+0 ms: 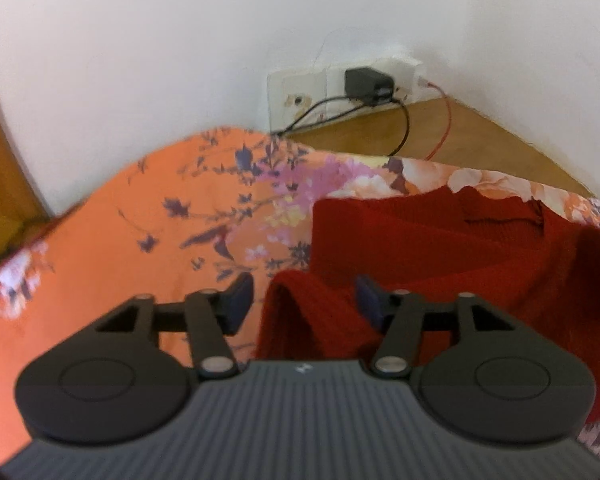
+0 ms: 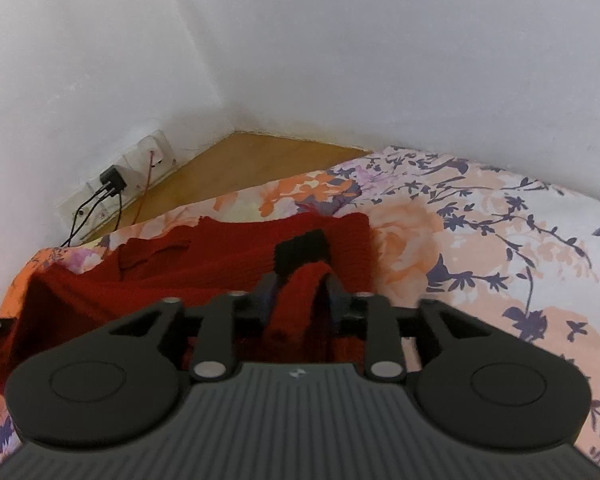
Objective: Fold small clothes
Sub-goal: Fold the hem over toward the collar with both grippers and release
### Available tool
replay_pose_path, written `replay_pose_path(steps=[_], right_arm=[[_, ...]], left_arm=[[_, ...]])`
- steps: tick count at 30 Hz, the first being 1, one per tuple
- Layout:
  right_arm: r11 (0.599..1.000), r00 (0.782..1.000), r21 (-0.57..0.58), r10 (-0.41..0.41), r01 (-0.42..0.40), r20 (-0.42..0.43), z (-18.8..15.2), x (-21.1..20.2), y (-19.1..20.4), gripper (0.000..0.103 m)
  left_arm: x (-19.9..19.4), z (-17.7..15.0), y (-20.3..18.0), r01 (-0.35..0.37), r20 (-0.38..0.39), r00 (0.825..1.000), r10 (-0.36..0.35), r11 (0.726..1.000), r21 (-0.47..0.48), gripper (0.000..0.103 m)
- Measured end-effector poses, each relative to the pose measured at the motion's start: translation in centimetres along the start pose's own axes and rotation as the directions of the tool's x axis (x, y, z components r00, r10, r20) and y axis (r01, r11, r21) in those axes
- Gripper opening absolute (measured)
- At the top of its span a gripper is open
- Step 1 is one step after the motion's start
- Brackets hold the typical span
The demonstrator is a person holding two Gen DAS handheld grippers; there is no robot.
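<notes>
A red knit sweater (image 1: 440, 248) lies on a floral bedsheet (image 1: 120, 240). My left gripper (image 1: 304, 296) is open, its jaws wide apart, with a raised fold of the sweater's left edge standing between them. In the right wrist view the sweater (image 2: 188, 276) spreads to the left, with a black-trimmed part (image 2: 300, 248) ahead. My right gripper (image 2: 300, 292) is shut on a bunched fold of the red sweater, which runs up between the fingers.
The bedsheet (image 2: 480, 248) stretches far to the right. Behind the bed are white walls, a wooden ledge (image 1: 440, 128), and a wall socket with a black charger (image 1: 366, 84) and trailing black and red cables (image 1: 440, 136).
</notes>
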State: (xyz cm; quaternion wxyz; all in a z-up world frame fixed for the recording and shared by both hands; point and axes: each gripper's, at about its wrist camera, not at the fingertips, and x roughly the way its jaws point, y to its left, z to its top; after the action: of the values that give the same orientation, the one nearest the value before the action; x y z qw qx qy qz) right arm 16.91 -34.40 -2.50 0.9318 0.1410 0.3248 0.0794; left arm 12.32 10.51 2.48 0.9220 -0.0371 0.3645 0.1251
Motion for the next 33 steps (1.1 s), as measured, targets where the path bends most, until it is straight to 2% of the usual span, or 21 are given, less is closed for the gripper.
replay_pose_path(steps=[2,5,9,16,22,25,29,33], right_arm=[[0.999,1.000,-0.030,-0.021,0.021,0.017,-0.1,-0.9,0.4,0.068],[0.998,0.999,-0.059,-0.016,0.019,0.046,0.0,-2.2,1.0,0.074],[0.998,0.998,-0.068,-0.007,0.012,0.063,0.3,-2.9,1.7,0.075],[1.000,0.998,-0.009,0.012,-0.011,0.061,0.2,-3.0,1.6,0.075],[1.000,0.998,0.011,-0.012,0.011,0.061,0.9,-2.4,1.3,0.075],[0.999,0.996,0.039,-0.025,0.022,0.088,1.5,-2.5,1.0,0.075],[0.996,0.993,0.080,-0.040,0.031,0.113,2.5,-2.6,0.4,0.081],[0.997,0.990,0.070,-0.053,0.044,0.129,3.1,-2.5,0.1,0.085]], left_arm=[[-0.7,0.2,0.1,0.018,0.015,1.000,-0.018,1.000,0.021,0.061],[-1.6,0.7,0.3,0.045,0.036,0.998,-0.046,0.998,0.031,0.062],[-2.1,1.2,0.4,0.049,0.061,0.997,-0.053,0.997,0.054,0.063],[-1.4,1.5,1.5,0.039,0.048,0.998,-0.041,0.998,0.041,0.064],[0.8,1.8,2.1,0.039,0.027,0.999,-0.040,0.998,0.041,0.064],[2.1,2.1,2.1,0.041,0.009,0.999,-0.042,0.999,0.032,0.064],[3.6,2.5,2.0,0.068,-0.013,0.998,-0.068,0.998,0.006,0.064],[4.9,2.8,1.4,0.076,-0.034,0.997,-0.076,0.997,0.010,0.064]])
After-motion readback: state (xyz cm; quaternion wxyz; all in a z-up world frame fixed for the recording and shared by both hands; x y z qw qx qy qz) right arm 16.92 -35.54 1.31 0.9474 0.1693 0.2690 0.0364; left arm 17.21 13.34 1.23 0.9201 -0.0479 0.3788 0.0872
